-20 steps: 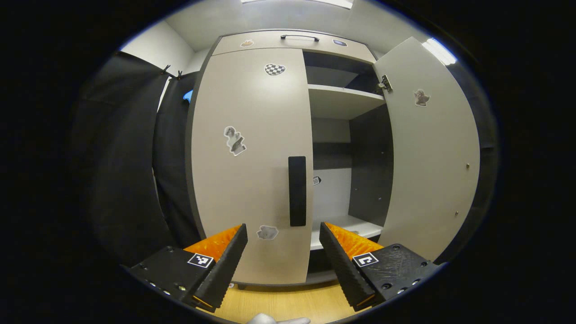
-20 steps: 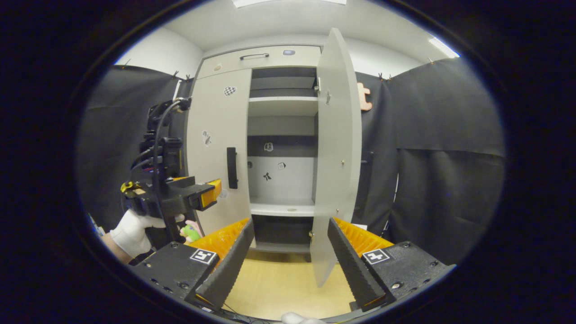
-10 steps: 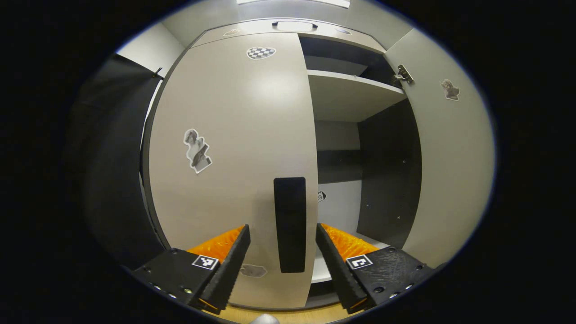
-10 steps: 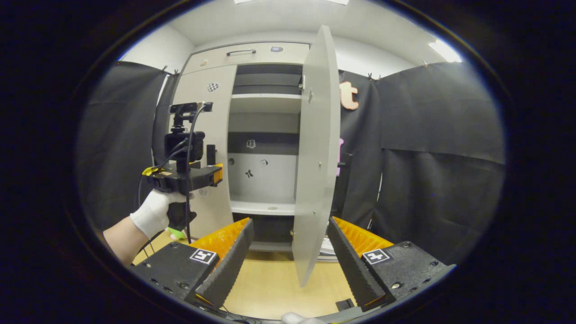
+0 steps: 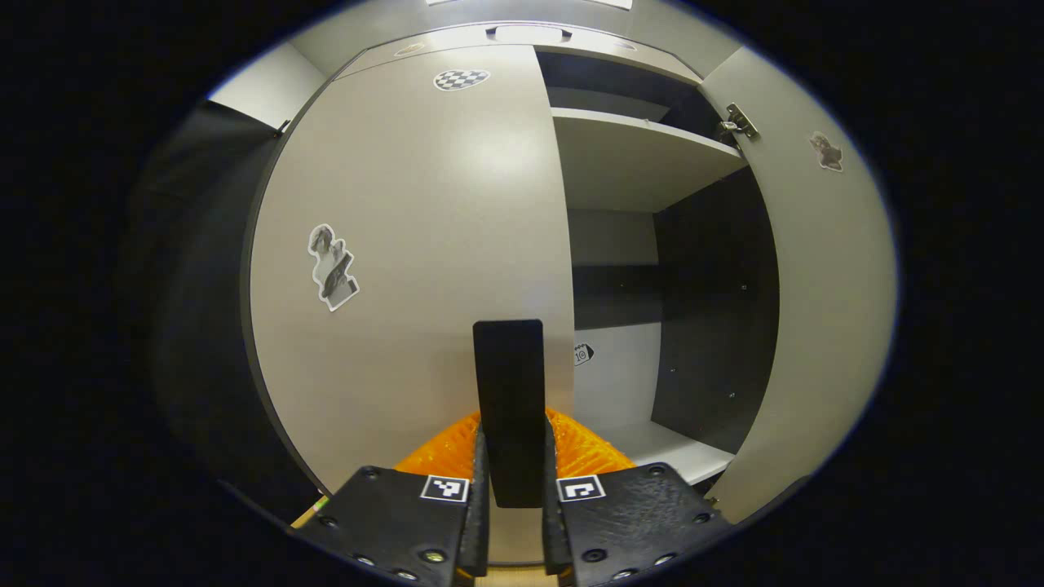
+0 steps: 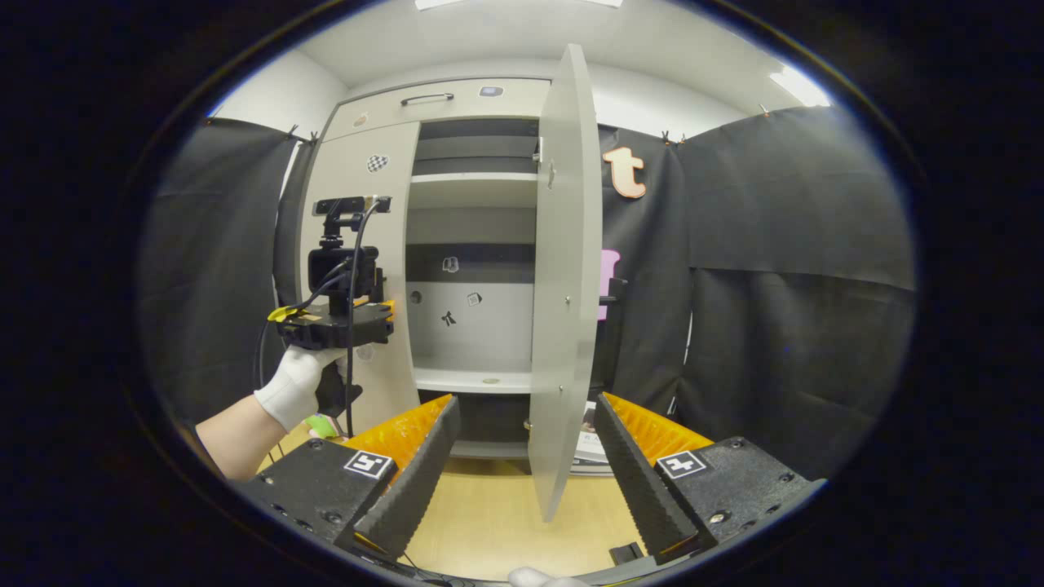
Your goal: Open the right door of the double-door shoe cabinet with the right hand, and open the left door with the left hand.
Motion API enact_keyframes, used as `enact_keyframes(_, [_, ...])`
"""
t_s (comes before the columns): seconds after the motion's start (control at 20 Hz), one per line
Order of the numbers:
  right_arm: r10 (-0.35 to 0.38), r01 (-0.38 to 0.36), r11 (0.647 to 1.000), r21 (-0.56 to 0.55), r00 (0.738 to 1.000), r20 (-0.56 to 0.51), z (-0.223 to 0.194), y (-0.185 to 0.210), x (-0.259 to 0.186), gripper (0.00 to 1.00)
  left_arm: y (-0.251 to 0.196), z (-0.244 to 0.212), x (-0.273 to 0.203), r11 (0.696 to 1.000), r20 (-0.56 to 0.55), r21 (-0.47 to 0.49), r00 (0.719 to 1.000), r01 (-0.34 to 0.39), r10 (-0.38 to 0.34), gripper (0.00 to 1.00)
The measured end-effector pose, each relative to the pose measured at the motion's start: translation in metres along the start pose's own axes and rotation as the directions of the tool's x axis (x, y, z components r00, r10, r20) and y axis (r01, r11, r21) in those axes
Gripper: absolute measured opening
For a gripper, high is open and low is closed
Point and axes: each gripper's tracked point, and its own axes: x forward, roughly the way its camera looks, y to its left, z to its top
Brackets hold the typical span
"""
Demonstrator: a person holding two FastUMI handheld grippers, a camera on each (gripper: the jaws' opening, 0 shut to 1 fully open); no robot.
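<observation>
1. Now, in the left gripper view, the left gripper (image 5: 511, 497) is at the bottom centre of the frame, and its two fingers are pressed together on the lower part of the black handle (image 5: 509, 399) of the left door (image 5: 408, 244).
2. In the right gripper view, the same gripper is seen at the left of the frame, held level by a hand in a white glove (image 6: 295, 390) with the forearm rising from the lower left; its front end is at the left door.
3. At the bottom of the right gripper view, the right gripper (image 6: 526, 465) has its fingers wide apart and holds nothing; the lower edge of the right door (image 6: 563, 285) is seen between them, farther away.
4. The handle is a flat bar with its long axis vertical, near the right edge of the left door.
5. The left door lies flat on the front of the shoe cabinet (image 6: 444, 102), closed.
6. The right door stands open, edge-on toward the right gripper's camera, tall and upright in the centre of the frame, and the shelves (image 6: 473, 179) are visible beside it.
</observation>
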Motion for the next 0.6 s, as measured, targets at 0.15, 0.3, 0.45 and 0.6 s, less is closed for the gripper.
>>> enact_keyframes(0.15, [0.018,-0.018,1.0,-0.003,1.0,0.006,-0.001,0.0,0.002,1.0,-0.001,0.001,0.001,1.0,-0.012,-0.015,1.0,0.009,-0.009,0.07])
enact_keyframes(0.3, [0.034,-0.034,0.999,-0.004,0.999,0.014,0.0,0.0,0.004,1.0,-0.001,0.0,-0.006,1.0,-0.021,-0.014,0.999,0.024,-0.024,0.07])
enact_keyframes(0.45, [0.047,-0.047,0.999,-0.003,0.999,0.025,0.001,0.001,0.004,1.0,0.0,0.001,-0.015,0.999,-0.023,-0.016,0.999,0.032,-0.033,0.07])
enact_keyframes(0.6, [0.064,-0.064,0.998,-0.001,0.998,0.025,0.0,0.004,0.005,1.0,0.0,0.002,-0.026,0.999,-0.025,-0.01,0.999,0.046,-0.046,0.07])
